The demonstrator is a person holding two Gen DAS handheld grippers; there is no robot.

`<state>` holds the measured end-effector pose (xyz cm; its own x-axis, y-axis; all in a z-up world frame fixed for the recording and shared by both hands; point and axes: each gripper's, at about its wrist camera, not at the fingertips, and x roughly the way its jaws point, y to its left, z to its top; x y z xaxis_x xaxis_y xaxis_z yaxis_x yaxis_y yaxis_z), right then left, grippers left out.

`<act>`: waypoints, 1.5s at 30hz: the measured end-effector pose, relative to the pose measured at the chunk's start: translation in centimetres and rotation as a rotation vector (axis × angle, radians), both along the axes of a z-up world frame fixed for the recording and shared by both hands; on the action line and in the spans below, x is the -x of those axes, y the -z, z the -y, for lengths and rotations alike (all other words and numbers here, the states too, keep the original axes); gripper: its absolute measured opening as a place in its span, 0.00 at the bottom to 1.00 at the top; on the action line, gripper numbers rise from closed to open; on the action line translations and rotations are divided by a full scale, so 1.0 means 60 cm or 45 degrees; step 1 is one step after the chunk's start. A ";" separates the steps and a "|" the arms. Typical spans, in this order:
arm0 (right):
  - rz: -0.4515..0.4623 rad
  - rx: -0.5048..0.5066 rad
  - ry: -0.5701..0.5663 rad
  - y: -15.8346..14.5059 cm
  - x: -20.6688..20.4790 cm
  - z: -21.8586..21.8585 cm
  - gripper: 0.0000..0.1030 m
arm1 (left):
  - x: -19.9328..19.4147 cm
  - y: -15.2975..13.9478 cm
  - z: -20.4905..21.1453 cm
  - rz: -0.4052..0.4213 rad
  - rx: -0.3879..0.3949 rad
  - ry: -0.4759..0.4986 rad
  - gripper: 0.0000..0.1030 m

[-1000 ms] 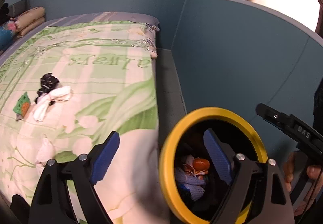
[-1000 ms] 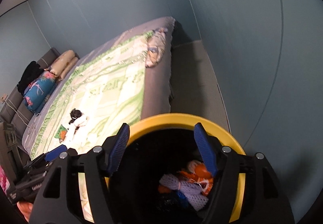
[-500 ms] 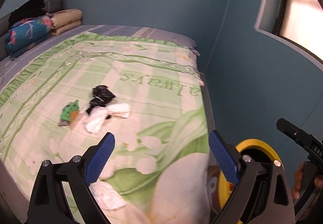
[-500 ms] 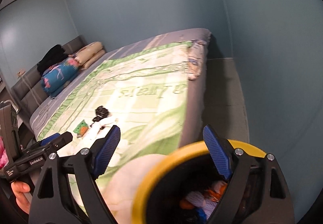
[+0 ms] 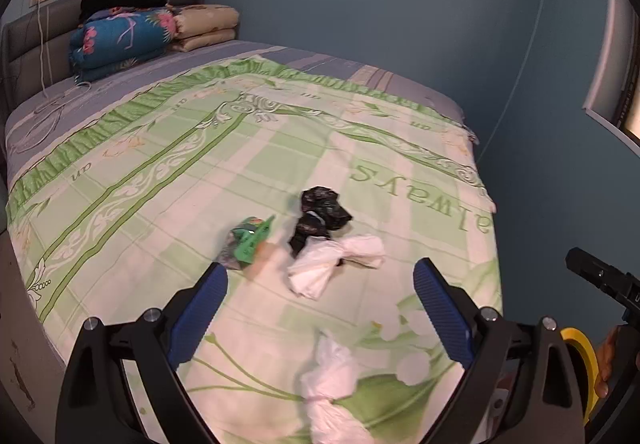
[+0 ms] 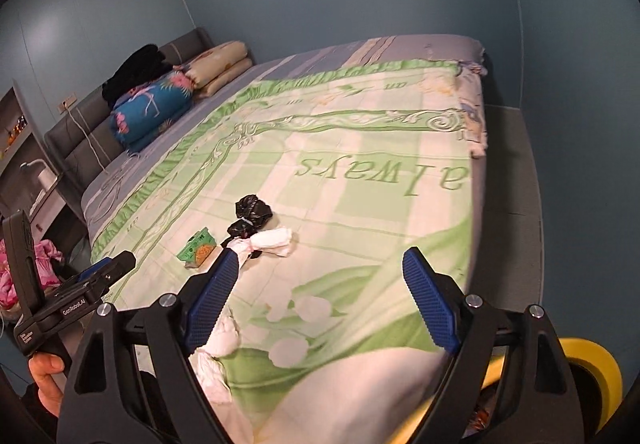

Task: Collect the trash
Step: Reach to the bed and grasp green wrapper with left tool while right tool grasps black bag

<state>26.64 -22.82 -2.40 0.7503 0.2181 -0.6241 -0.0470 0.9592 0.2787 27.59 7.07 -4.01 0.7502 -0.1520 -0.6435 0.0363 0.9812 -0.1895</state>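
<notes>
Trash lies on the green bedspread (image 5: 200, 172): a black crumpled bag (image 5: 322, 214), a knotted white bag (image 5: 334, 264), a green wrapper (image 5: 250, 238) and a second white knotted bag (image 5: 330, 380) near the bed's front edge. My left gripper (image 5: 320, 312) is open and empty, above the near part of the bed. My right gripper (image 6: 320, 296) is open and empty, over the bed's corner. In the right wrist view the black bag (image 6: 252, 218), white bag (image 6: 268, 242), wrapper (image 6: 198, 250) and near white bag (image 6: 218, 356) show. The yellow-rimmed bin (image 6: 588, 368) stands below right.
Folded blankets and pillows (image 5: 132, 36) are stacked at the headboard. A blue wall and a window sill (image 5: 608, 116) lie to the right. A floor strip (image 6: 508, 180) runs between bed and wall. The bin's rim (image 5: 580, 360) shows at the left wrist view's lower right.
Both grippers have swung up and left, away from the bin's opening and toward the bed. The bin has slid to the lower right edge of both views.
</notes>
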 end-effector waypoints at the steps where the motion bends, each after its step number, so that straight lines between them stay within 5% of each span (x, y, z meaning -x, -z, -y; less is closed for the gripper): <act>1: -0.007 -0.001 -0.009 0.002 -0.009 -0.008 0.78 | -0.007 0.005 -0.006 -0.006 0.001 -0.009 0.88; 18: -0.237 0.049 -0.212 0.109 -0.265 -0.214 0.78 | -0.139 0.123 -0.113 -0.154 0.001 -0.096 0.88; 45: -0.417 0.255 -0.196 0.245 -0.456 -0.324 0.77 | -0.243 0.218 -0.124 -0.270 -0.020 0.025 0.88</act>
